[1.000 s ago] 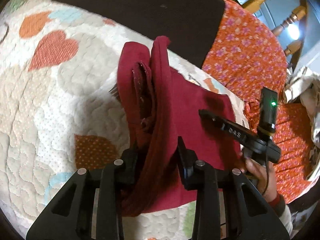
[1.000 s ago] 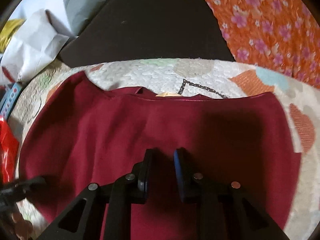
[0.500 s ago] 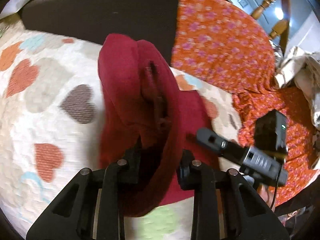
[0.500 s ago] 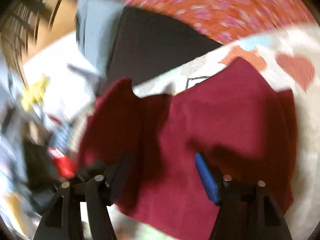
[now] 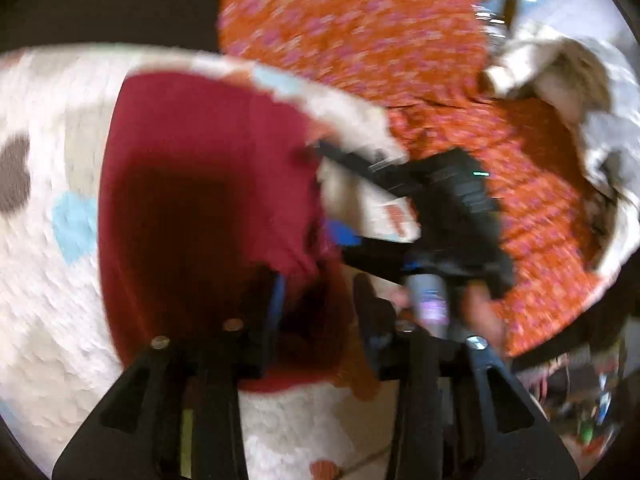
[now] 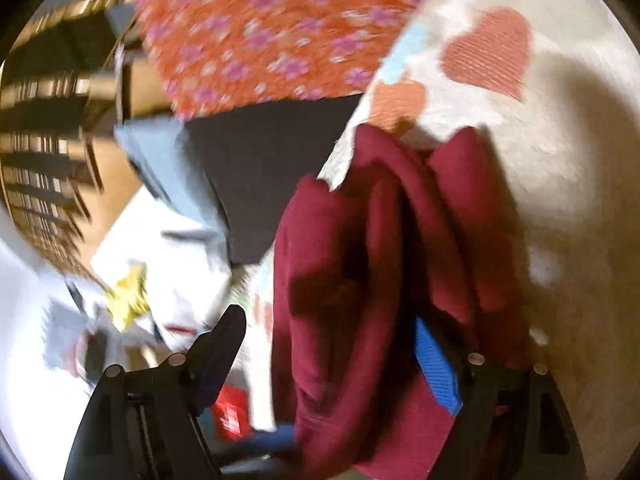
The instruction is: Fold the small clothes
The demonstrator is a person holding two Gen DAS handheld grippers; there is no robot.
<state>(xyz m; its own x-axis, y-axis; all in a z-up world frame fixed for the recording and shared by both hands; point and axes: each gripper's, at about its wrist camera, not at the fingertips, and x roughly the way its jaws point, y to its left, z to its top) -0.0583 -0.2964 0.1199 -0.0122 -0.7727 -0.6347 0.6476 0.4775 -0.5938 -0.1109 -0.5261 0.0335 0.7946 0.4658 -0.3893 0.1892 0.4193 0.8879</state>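
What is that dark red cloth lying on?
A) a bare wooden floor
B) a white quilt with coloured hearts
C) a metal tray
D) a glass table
B: the dark red cloth lies on a white quilt with heart patches, a pink heart showing in the right wrist view and a blue one in the left wrist view.

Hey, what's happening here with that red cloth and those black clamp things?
A person is folding a small dark red garment on a heart-patterned quilt, using a handheld two-finger gripper in each hand. The left gripper has its fingers around a bunched edge of the garment. The right gripper is wide open, with the gathered cloth lying between its fingers. Both views are blurred by motion, so the fold looks only partly done.
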